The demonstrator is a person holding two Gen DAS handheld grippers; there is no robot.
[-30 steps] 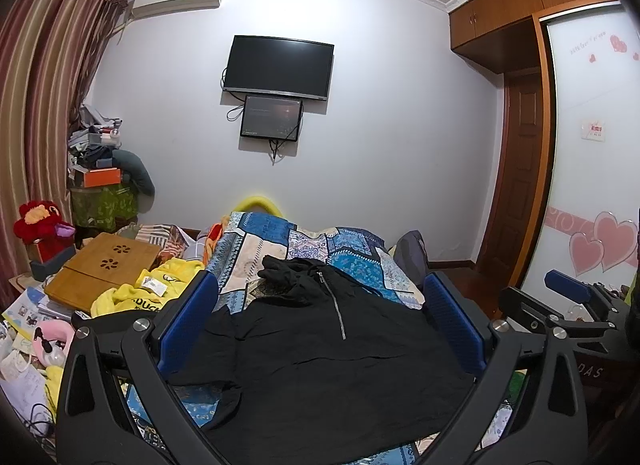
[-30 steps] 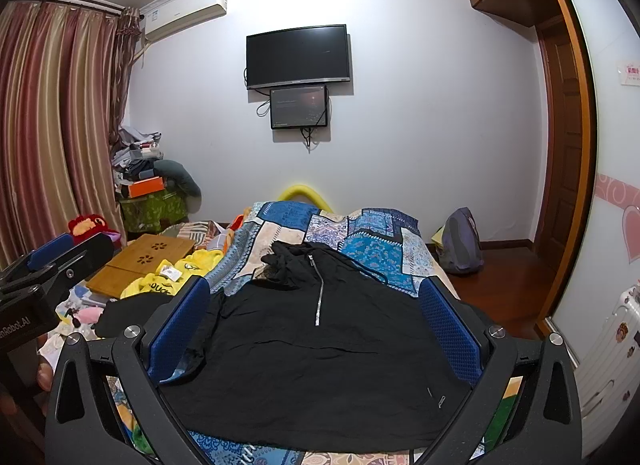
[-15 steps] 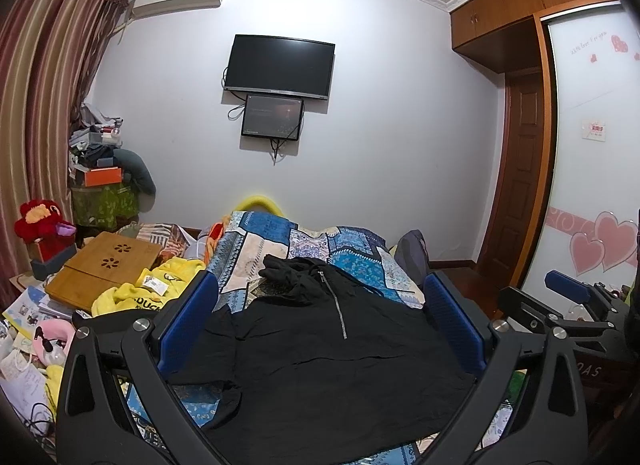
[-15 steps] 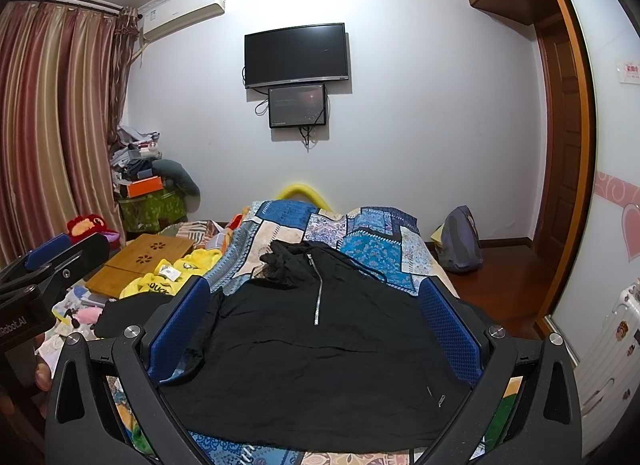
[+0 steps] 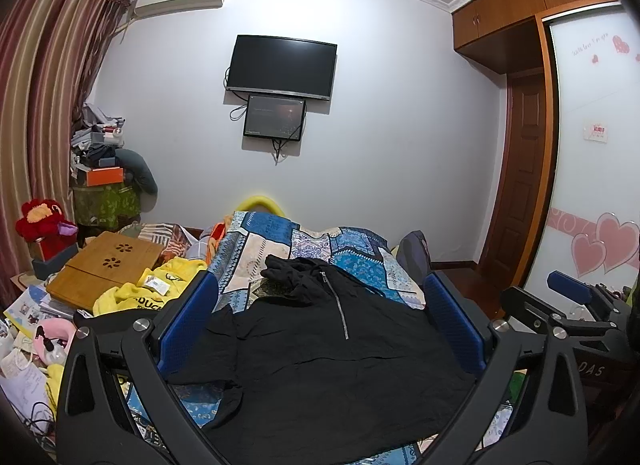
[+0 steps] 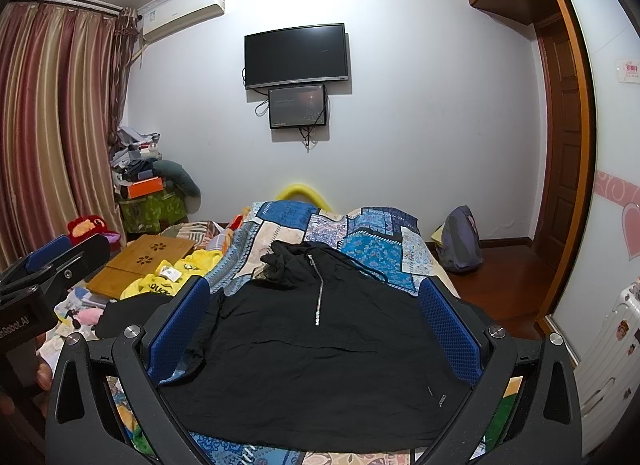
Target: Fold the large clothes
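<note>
A black hooded garment (image 5: 320,353) lies spread flat on a bed covered with a blue patchwork quilt (image 5: 352,253), its hood bunched toward 12 o'clock and its short silver zipper (image 5: 340,309) running down the chest toward the camera. In the left wrist view the left claw (image 5: 320,325) hovers above the near part of the garment with its blue pads set wide apart and nothing between them, one sleeve showing at about 8 o'clock just beside the left pad. In the right wrist view the right claw (image 6: 316,329) is likewise spread wide and empty over the same garment, whose hem lies at 6 o'clock near the bed's edge. Each claw appears in the other's view: the right one at 3 o'clock in the left view, the left one at 9 o'clock in the right view. At 9 o'clock of the bed sit a yellow garment (image 5: 140,293) and a wooden lap tray (image 5: 108,269), with a red plush toy (image 5: 42,221) beyond. On the far wall at 12 o'clock hangs a dark television (image 5: 280,65), with a smaller screen (image 5: 274,117) just beneath it. A grey backpack (image 6: 460,241) rests on the floor at 2 o'clock of the bed.
</note>
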